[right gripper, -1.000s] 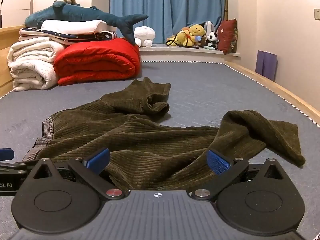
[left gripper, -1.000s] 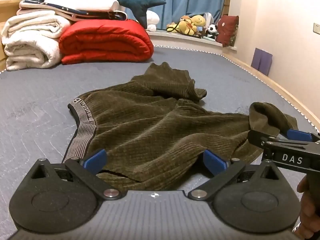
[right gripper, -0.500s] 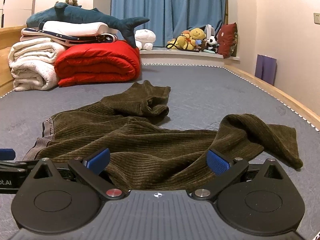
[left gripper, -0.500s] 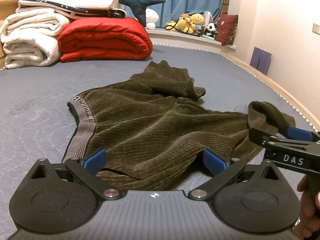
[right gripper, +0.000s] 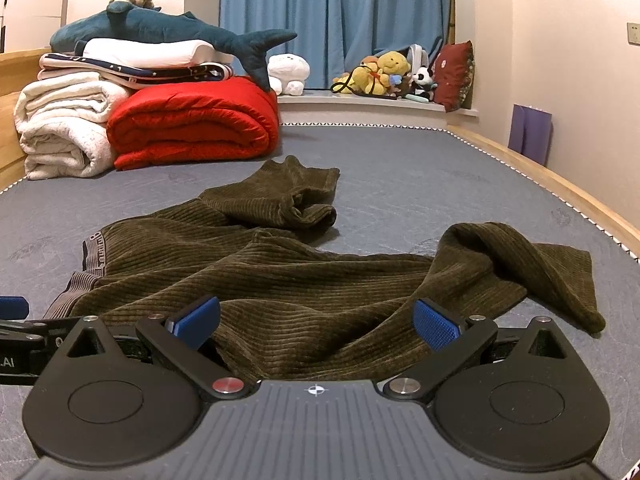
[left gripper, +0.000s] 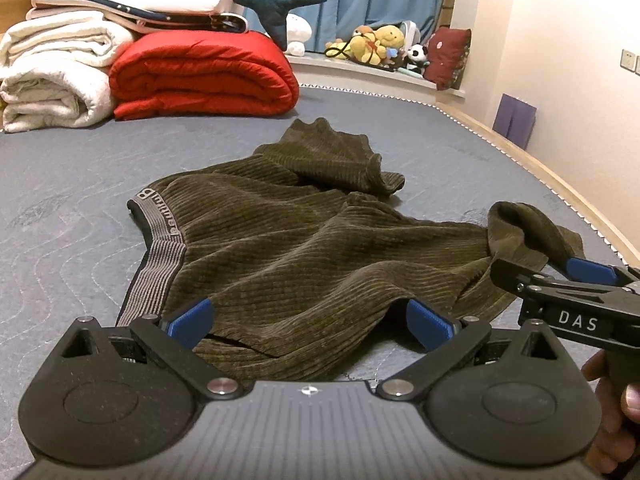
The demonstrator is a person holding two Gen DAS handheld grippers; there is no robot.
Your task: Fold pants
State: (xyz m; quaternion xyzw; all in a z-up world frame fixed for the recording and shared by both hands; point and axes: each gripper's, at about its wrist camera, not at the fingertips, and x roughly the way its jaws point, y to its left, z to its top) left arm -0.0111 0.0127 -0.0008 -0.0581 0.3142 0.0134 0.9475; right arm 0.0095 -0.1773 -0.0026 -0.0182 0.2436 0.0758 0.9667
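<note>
Pants (left gripper: pixel 304 248) crumpled on grey mattress (left gripper: pixel 60 208), waistband left, one leg bunched far, other right. Left gripper (left gripper: pixel 310 318) and right gripper (right gripper: pixel 316 320) both spread wide at near hem, gripping nothing. Risk: pinching one layer only; thick corduroy slipping, fold skewing.

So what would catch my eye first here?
Probably the rumpled olive-green corduroy pants sprawled mid-mattress, right before both open hand-held grippers. Behind, at left, a bright red rolled quilt glows, with a blue plush shark atop the stacked bedding.
</note>
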